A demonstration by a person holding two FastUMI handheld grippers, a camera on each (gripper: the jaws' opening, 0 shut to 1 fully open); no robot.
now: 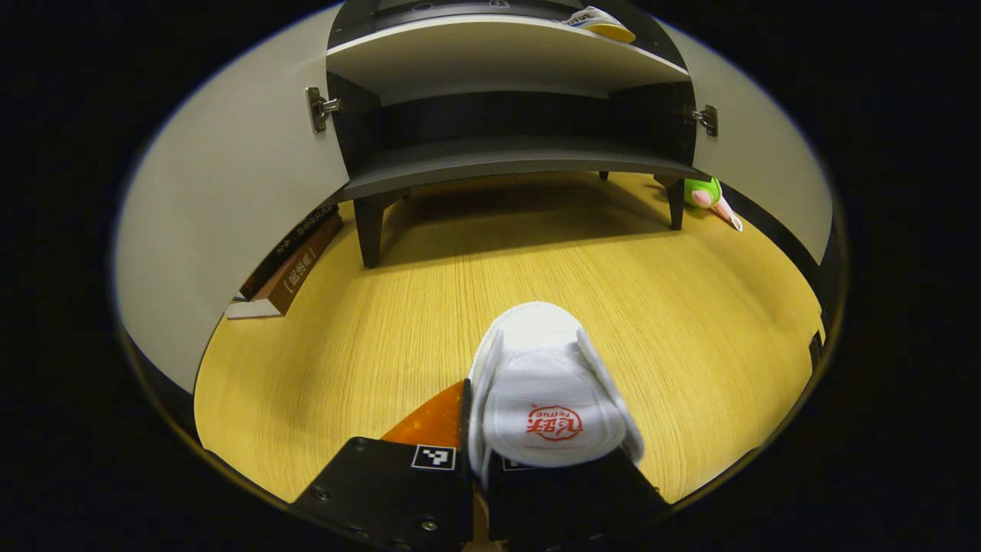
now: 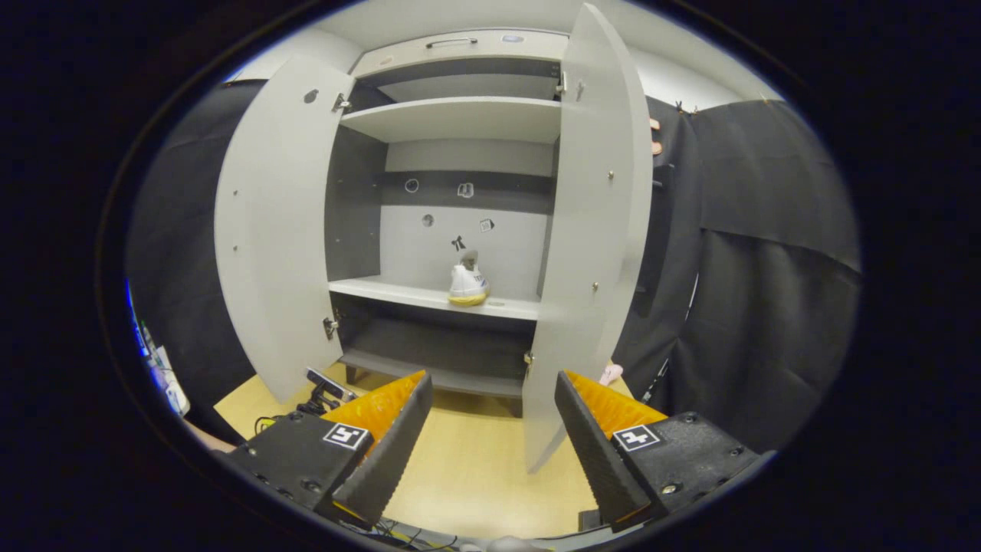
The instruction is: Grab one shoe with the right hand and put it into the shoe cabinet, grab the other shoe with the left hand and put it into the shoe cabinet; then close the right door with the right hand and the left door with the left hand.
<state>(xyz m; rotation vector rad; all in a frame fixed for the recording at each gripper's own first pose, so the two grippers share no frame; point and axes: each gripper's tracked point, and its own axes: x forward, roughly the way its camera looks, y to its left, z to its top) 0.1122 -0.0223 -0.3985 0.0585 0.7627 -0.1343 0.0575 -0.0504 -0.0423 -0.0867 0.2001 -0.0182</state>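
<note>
In the left gripper view, a white shoe with a red logo lies on the yellow wooden floor, toe pointing at the shoe cabinet. My left gripper is shut on the shoe's heel side; the shoe hides one finger. The other white shoe, with a yellow sole, stands on the cabinet's middle shelf; its tip peeks over the shelf edge. My right gripper is open and holds nothing, facing the cabinet from farther back. Both doors, left and right, stand open.
Two books lie on the floor beside the cabinet's left leg, under the left door. A green and pink toy sits by the right leg. Black cloth hangs to the cabinet's right.
</note>
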